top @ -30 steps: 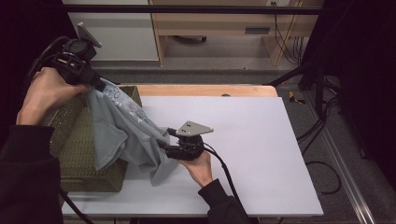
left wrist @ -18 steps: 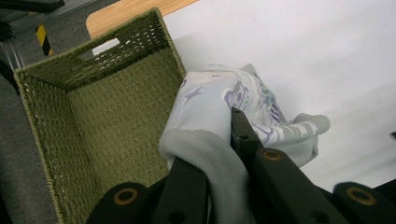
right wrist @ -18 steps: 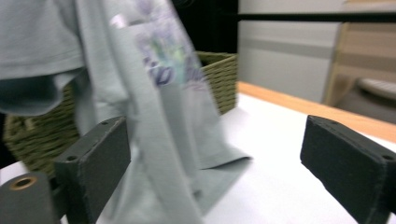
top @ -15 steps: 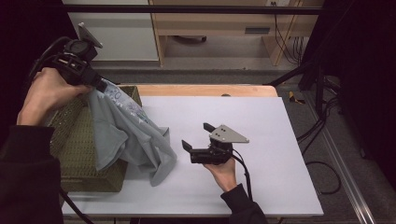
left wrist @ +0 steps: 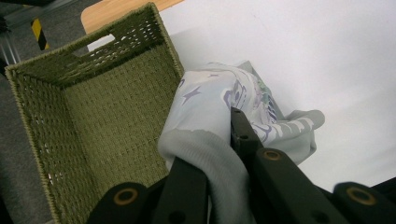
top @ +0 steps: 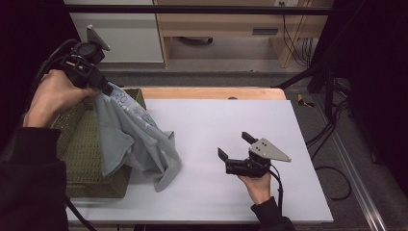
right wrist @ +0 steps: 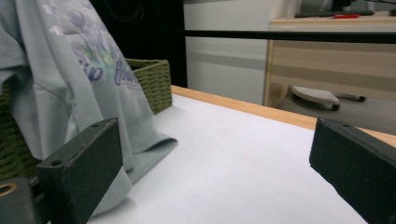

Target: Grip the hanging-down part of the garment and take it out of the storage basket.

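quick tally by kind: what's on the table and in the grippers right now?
Pale printed garment: 1, held up by the left gripper, hanging over the basket's rim onto the table
Green woven basket: 1
Grippers: 2, the right gripper with jaws open and nothing between them
White table: 1
Total: 5

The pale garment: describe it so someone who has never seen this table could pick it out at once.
On the white table, look to the left edge, where an olive woven basket sits. The garment hangs from the shut left gripper above the basket's right rim, its lower end resting on the tabletop. It is the one soft, pale blue-grey thing there, printed with purple motifs.
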Available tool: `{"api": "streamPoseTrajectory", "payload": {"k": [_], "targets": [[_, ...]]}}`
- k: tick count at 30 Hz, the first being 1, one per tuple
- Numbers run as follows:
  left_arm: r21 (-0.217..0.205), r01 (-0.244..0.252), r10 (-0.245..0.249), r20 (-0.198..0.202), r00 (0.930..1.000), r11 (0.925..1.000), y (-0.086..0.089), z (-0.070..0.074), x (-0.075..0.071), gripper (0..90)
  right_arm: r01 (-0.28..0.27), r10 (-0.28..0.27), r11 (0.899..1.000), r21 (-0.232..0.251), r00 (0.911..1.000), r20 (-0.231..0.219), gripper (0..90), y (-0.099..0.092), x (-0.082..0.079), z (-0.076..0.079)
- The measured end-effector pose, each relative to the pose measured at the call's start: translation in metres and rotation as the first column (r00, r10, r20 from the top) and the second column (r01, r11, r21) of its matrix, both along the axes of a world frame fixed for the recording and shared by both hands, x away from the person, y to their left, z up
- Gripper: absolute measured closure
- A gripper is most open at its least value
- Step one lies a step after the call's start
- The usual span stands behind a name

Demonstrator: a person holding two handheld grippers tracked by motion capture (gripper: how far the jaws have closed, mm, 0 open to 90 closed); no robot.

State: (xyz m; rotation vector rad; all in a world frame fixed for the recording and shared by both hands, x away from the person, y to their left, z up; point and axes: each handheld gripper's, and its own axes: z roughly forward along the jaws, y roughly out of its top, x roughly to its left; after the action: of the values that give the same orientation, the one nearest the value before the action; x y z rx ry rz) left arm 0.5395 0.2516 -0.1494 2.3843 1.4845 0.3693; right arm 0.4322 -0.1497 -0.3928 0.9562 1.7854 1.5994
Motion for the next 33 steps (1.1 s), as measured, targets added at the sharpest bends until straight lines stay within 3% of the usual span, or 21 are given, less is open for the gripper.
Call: {"api": "streamPoseTrajectory", "payload": {"k": [13,24,33], "targets": [[-0.001,-0.004,0.004,-0.003,1.0000,1.0000,0.002,-0.001,0.000,85.4,0.077,-0.077,0.997,0.004,0.9968,-0.024,1.8,-0.038,-0.018,-0.022],[-0.009,-0.003,0.003,-0.002,1.0000,1.0000,0.007,-0.002,-0.002,85.4,0.111,-0.111,0.994,0.017,0.9939,0.000,1.2,-0.048,-0.030,-0.027],[-0.011,-0.005,0.005,0.002,1.0000,0.9999,0.008,-0.002,-0.003,85.4,0.121,-0.121,0.993,0.015,0.9927,-0.007,1.0,-0.055,-0.038,-0.035]]}}
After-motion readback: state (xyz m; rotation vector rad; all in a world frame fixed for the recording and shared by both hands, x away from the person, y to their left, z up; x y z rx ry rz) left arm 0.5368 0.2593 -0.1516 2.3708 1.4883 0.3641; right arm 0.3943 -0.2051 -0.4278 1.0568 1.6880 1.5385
